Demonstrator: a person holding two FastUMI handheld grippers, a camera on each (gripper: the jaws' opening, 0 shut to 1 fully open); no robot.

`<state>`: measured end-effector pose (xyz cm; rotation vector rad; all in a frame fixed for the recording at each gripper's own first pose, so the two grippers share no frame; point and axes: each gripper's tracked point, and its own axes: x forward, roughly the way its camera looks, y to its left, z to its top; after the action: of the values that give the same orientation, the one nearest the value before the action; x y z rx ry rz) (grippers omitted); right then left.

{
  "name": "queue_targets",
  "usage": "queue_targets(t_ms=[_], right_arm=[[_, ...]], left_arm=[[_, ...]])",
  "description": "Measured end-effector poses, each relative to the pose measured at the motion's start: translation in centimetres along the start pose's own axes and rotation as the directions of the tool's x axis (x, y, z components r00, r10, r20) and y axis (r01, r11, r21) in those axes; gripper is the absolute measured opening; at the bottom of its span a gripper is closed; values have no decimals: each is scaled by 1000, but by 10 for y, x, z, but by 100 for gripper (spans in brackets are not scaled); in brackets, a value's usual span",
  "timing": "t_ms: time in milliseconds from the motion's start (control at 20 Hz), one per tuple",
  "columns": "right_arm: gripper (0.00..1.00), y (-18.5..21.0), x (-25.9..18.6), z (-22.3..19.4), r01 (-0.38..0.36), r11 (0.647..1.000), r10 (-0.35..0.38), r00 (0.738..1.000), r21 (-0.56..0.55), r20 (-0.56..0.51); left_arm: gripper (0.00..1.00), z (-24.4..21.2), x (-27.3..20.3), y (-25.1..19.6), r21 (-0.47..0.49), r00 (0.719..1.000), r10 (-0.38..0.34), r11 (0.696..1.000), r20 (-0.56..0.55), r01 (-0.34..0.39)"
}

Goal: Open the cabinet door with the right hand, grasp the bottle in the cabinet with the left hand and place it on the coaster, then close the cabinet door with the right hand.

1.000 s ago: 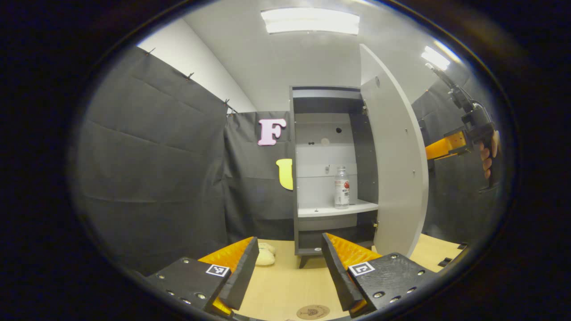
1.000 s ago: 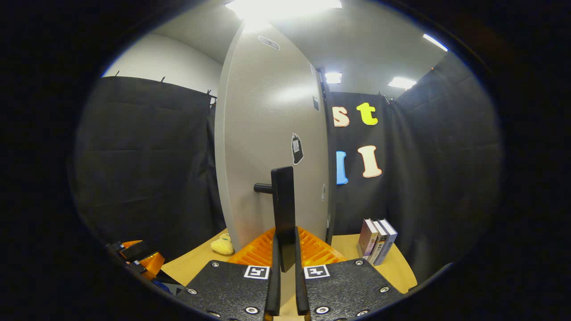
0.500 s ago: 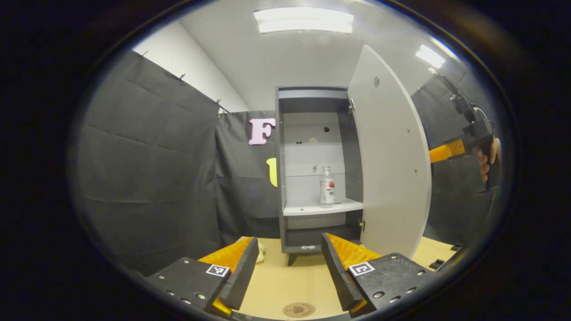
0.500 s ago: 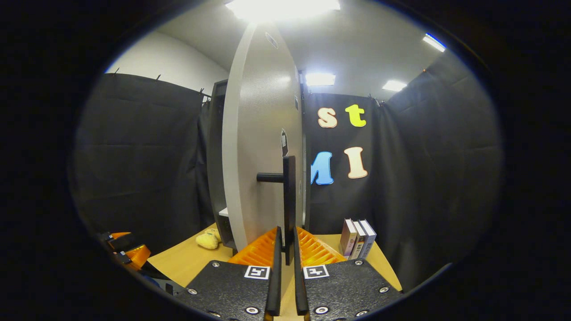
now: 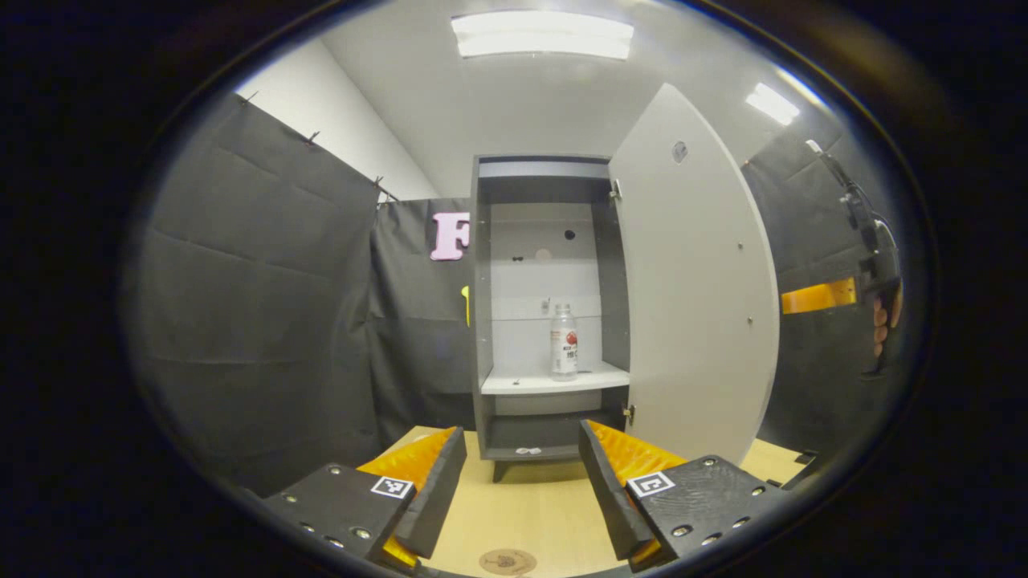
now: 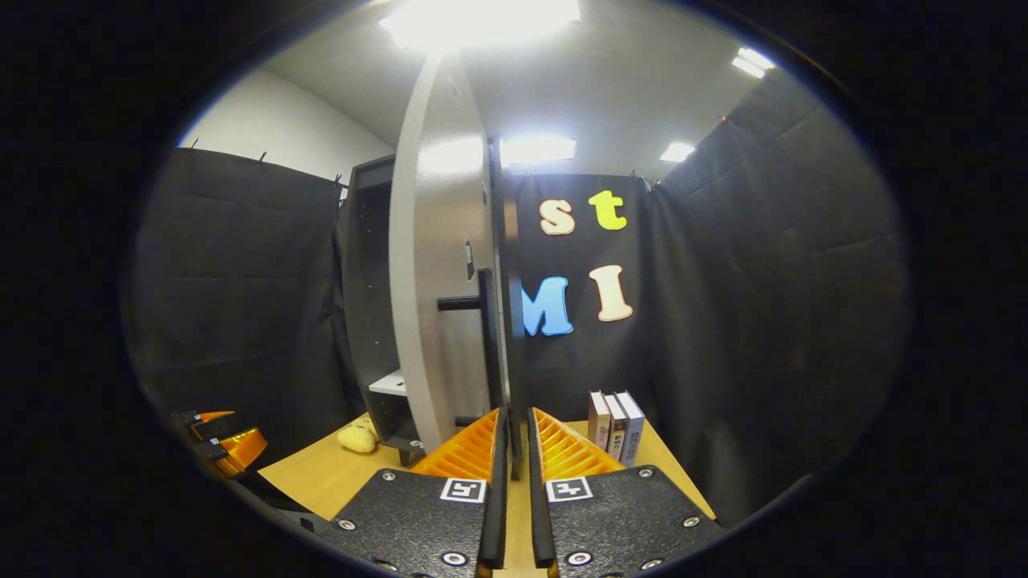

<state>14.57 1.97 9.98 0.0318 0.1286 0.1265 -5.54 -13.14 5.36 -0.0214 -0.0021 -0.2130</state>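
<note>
In the right gripper view, the right gripper point(image 6: 514, 449) has its fingers drawn almost together around the lower end of the door handle point(image 6: 487, 337), a dark upright bar; whether both fingers actually press on the bar cannot be told. The gripper points level at the edge of the cabinet door point(image 6: 438, 273), which stands swung wide out from the cabinet point(image 6: 365, 281). In the left gripper view the same tool shows far off at the right edge, past the door, with a hand point(image 5: 883, 325) wrapped around its grip.

The left gripper point(image 5: 522, 482) has its fingers spread wide with nothing between them. It is held low over the worktop point(image 5: 522, 522), aimed level at the open cabinet and well apart from it. The bottle point(image 5: 564, 341) stands upright on the cabinet's white shelf point(image 5: 522, 383), towards the shelf's right side. The round coaster point(image 5: 507, 561) lies flat on the worktop just below and between the left fingers.

Beside the cabinet, a few books point(image 6: 614, 417) stand upright on the worktop.
</note>
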Motion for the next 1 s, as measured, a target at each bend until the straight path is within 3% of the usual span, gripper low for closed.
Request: queue_targets(t_ms=[100,150,300,600,1000], right_arm=[[16,-16,-13,-5,34,999,-34,999,-16,0],[22,-26,-20,-8,54,998,-54,999,-24,2],[93,-53,-37,-19,125,992,-124,992,-33,16],[96,-83,-54,-40,243,970,-243,970,8,30],[95,-109,-54,-65,417,908,-418,909,21,0]], left_arm=[[81,7,19,-9,-11,1000,-28,1000,-6,28],[81,11,28,-12,-19,999,-43,999,-11,43],[81,20,67,-18,-45,996,-83,996,-24,82],[81,52,158,-25,-38,987,-162,986,8,163],[81,46,275,-43,-39,970,-242,969,11,242]])
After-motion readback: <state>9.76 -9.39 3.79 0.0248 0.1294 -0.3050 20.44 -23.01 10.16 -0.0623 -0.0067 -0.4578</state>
